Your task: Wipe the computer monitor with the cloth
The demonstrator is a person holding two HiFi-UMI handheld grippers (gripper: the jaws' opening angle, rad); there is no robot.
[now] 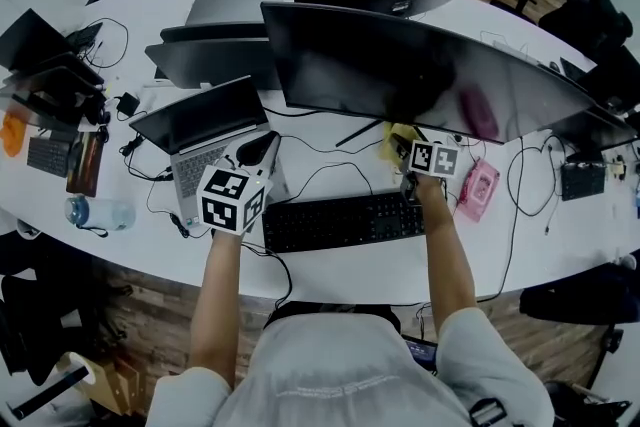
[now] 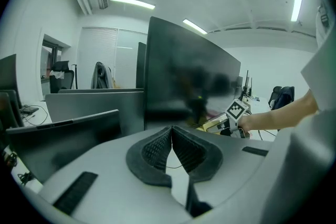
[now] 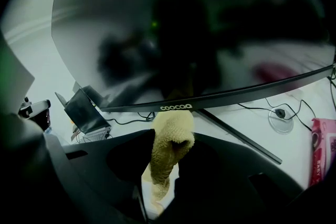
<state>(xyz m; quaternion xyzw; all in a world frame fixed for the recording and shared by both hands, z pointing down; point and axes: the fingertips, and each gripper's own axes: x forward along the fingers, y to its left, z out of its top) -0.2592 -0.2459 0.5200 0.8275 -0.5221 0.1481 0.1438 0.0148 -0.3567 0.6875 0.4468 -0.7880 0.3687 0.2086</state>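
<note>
We are holding the right gripper [image 3: 169, 162] low in the centre of its own view, with its jaws clamping on the yellow cloth [image 3: 170, 141]. The cloth is bunching up between the jaws, and its top is reaching the bottom edge of the curved monitor [image 3: 199, 34], right under the logo. We cannot tell whether it is actually touching the bezel. In the head view this gripper is sitting right of centre, just under the monitor's lower edge and above the right end of the black keyboard [image 1: 345, 220].

We are keeping the left gripper [image 2: 171, 136] left of centre in the head view, over the edge of the open laptop [image 1: 205, 130]. Its jaws are pressing together at the tips and gripping nothing. It is staying well apart from the cloth, and the dark screen is filling the middle of its view.

A pink pack [image 1: 478, 185] is lying right of the keyboard on the white desk [image 1: 560, 245].
</note>
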